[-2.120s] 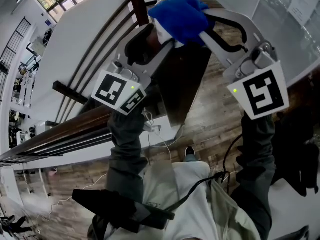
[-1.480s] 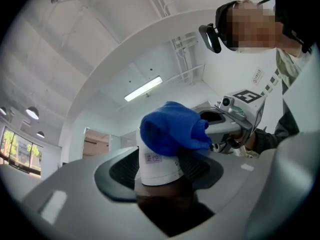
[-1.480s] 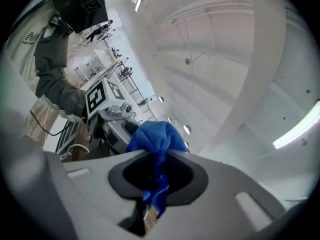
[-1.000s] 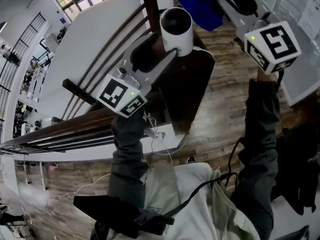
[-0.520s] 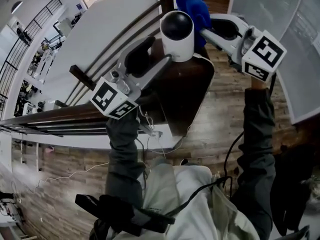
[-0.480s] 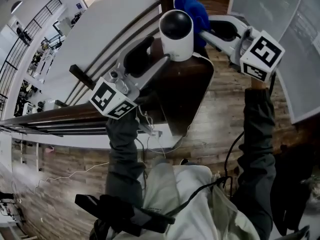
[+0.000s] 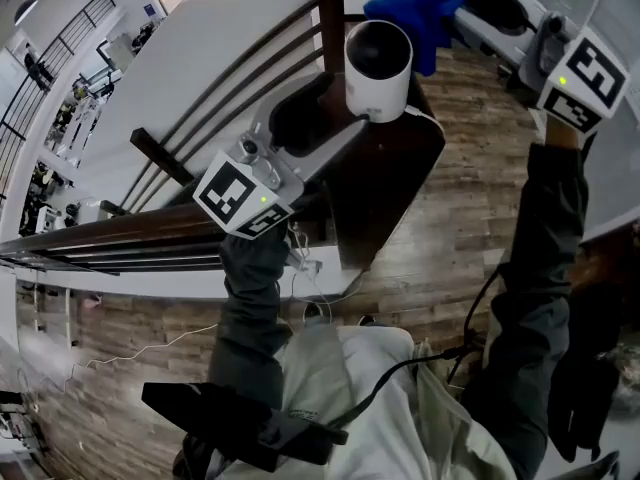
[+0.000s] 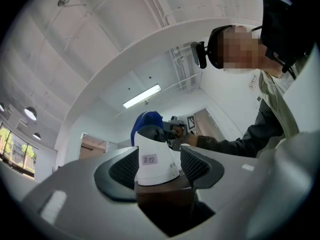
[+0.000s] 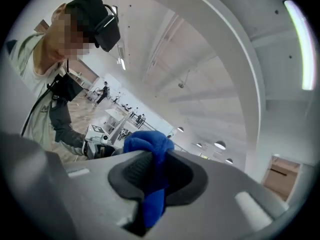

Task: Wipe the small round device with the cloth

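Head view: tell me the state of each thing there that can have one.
small round device: upright on the dark tabletop
blue cloth: bunched, beside the device's top; contact unclear
left tool: shut on the small round device, jaws just eased slightly wider
right tool: shut on the blue cloth

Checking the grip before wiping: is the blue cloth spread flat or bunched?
Bunched: the blue cloth is wadded between the right hand-held gripper's jaws, with a tail trailing past them.

The left gripper (image 8: 159, 165) is clasping the white small round device (image 8: 154, 159) between its ribbed fingers (image 8: 121, 171), which have just been opening slightly. A blue cloth (image 8: 145, 120) is showing just behind the device's top, and a person's dark sleeve (image 8: 235, 141) is stretching toward it.
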Demonstrator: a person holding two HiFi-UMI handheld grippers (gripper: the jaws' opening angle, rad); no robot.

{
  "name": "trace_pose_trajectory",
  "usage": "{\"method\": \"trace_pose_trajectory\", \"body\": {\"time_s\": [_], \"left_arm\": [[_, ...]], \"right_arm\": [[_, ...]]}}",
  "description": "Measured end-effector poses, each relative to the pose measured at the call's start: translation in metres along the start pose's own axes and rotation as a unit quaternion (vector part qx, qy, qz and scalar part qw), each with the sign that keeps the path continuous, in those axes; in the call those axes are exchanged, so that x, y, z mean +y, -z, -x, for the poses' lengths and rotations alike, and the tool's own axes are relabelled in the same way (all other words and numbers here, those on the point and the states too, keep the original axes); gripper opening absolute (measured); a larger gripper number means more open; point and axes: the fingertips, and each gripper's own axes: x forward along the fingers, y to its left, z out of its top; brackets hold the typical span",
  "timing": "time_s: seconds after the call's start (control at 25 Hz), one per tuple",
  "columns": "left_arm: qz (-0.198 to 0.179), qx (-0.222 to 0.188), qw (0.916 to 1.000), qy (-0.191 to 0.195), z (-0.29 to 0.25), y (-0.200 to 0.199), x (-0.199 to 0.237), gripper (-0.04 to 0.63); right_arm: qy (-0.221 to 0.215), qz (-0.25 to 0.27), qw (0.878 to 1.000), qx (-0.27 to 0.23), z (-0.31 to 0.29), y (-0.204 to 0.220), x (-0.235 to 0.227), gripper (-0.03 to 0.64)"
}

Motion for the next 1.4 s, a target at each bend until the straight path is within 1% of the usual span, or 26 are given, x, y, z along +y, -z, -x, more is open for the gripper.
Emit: {"method": "trace_pose_trajectory", "body": {"time_s": [0.12,0.2,0.28,0.32,0.36,0.4,0.44,0.52,0.56,0.6,0.64,0.72,0.76,0.84,0.88,0.92,0.96,1.0,1.04,1.08,1.12,1.16,1.2,1.28,1.4], "left_arm": [[-0.004,0.000,0.9999,0.012,0.001,-0.003,-0.004,0.278],[-0.006,0.001,0.9998,0.021,0.002,-0.002,-0.006,0.282],[-0.003,-0.001,0.9997,0.026,0.002,0.000,-0.006,0.282],[-0.002,-0.002,0.9996,0.027,0.001,0.000,-0.006,0.284],[-0.002,-0.003,0.9997,0.026,0.000,-0.001,-0.006,0.285],[-0.002,-0.003,0.9997,0.024,-0.001,-0.001,-0.006,0.290],[-0.004,-0.003,0.9997,0.023,-0.002,-0.001,-0.005,0.296],[-0.007,-0.003,0.9998,0.020,-0.002,0.000,-0.005,0.313],[-0.009,-0.003,0.9998,0.019,-0.002,0.001,-0.005,0.322],[-0.010,-0.002,0.9998,0.018,-0.001,0.001,-0.005,0.327],[-0.011,-0.002,0.9998,0.017,-0.002,0.001,-0.004,0.328],[-0.010,-0.005,0.9998,0.018,-0.003,-0.002,-0.004,0.328],[-0.010,-0.007,0.9998,0.018,-0.004,-0.002,-0.003,0.328],[-0.008,-0.006,0.9998,0.018,-0.003,-0.002,-0.002,0.328],[-0.006,-0.004,0.9998,0.019,-0.002,-0.001,-0.002,0.328],[-0.005,-0.004,0.9998,0.020,-0.001,-0.001,-0.003,0.328],[-0.005,-0.004,0.9998,0.020,0.000,-0.001,-0.004,0.328],[-0.004,-0.004,0.9998,0.020,0.001,-0.002,-0.004,0.328],[-0.002,-0.005,0.9998,0.020,0.001,-0.003,-0.004,0.328],[0.001,-0.011,0.9997,0.020,0.001,-0.005,-0.004,0.328],[0.005,-0.021,0.9996,0.019,0.001,-0.008,-0.004,0.328],[0.006,-0.027,0.9995,0.018,0.001,-0.009,-0.004,0.328],[0.005,-0.028,0.9994,0.018,0.001,-0.008,-0.004,0.328],[0.001,-0.023,0.9995,0.023,0.002,-0.004,-0.005,0.328],[0.004,-0.024,0.9992,0.033,0.001,-0.004,-0.008,0.328]], "right_arm": [[-0.059,0.010,0.997,0.052,-0.030,-0.024,-0.003,0.059],[-0.113,0.009,0.991,0.067,-0.053,-0.028,0.006,0.058],[-0.171,-0.023,0.982,0.082,-0.070,-0.016,0.019,0.058],[-0.190,-0.044,0.977,0.087,-0.075,-0.008,0.023,0.058],[-0.201,-0.066,0.974,0.084,-0.079,0.000,0.024,0.058],[-0.206,-0.093,0.971,0.070,-0.080,0.006,0.023,0.058],[-0.211,-0.124,0.968,0.049,-0.080,0.010,0.020,0.058],[-0.221,-0.180,0.958,0.002,-0.075,0.014,0.016,0.058],[-0.225,-0.196,0.954,-0.015,-0.073,0.015,0.016,0.058],[-0.224,-0.202,0.953,-0.025,-0.071,0.017,0.016,0.058],[-0.216,-0.199,0.955,-0.027,-0.070,0.019,0.014,0.058],[-0.184,-0.168,0.968,-0.034,-0.065,0.016,0.005,0.058],[-0.159,-0.146,0.975,-0.048,-0.059,0.008,-0.003,0.058],[-0.088,-0.088,0.989,-0.085,-0.040,-0.018,-0.018,0.058],[-0.047,-0.047,0.994,-0.087,-0.028,-0.030,-0.019,0.058],[-0.008,0.006,0.998,-0.068,-0.016,-0.038,-0.016,0.058],[0.025,0.066,0.997,-0.026,-0.006,-0.038,-0.008,0.058],[0.050,0.130,0.990,0.035,0.002,-0.031,0.004,0.058],[0.067,0.191,0.974,0.103,0.007,-0.019,0.019,0.058],[0.077,0.246,0.952,0.163,0.007,-0.009,0.036,0.058],[0.083,0.290,0.932,0.200,0.001,-0.005,0.054,0.058],[0.084,0.323,0.919,0.212,-0.009,-0.007,0.073,0.058],[0.079,0.346,0.910,0.213,-0.019,-0.009,0.090,0.058],[0.059,0.370,0.899,0.226,-0.029,0.004,0.118,0.058],[0.027,0.378,0.884,0.273,-0.030,0.035,0.143,0.058]]}}
